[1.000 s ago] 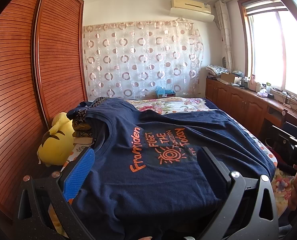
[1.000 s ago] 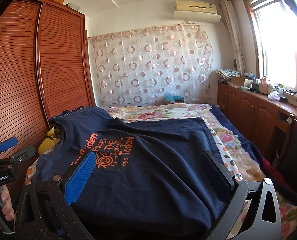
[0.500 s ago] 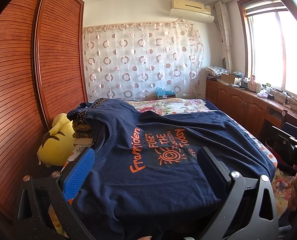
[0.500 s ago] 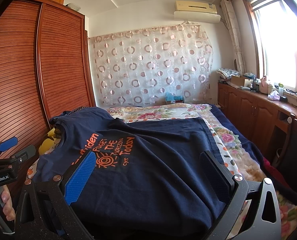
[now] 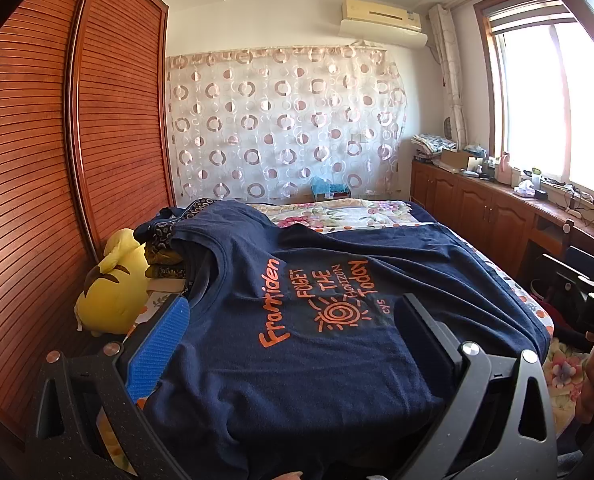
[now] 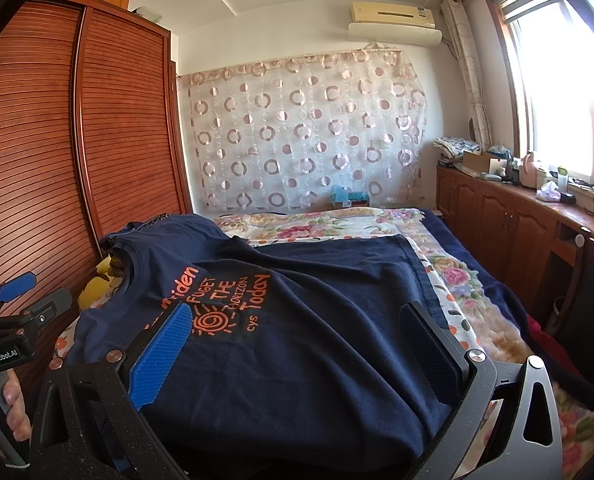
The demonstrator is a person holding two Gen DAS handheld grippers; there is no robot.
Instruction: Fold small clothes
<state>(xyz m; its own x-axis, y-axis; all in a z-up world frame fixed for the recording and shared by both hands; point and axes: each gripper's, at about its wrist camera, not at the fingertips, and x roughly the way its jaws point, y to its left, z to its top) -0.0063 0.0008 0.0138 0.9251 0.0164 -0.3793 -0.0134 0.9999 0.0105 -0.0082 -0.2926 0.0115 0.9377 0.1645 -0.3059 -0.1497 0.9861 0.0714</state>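
T-shirt hem cut off by bottom edge.

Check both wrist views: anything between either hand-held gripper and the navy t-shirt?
Nothing visible. The navy t-shirt lies spread on the bed directly between the open fingers of the left hand-held gripper and the right hand-held gripper. The yellow plush toy sits off to the side by the wardrobe.

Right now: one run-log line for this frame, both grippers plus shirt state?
left gripper: open, over shirt | right gripper: open, over shirt | navy T-shirt: spread on bed, print up, unfolded | phase: pre-grasp
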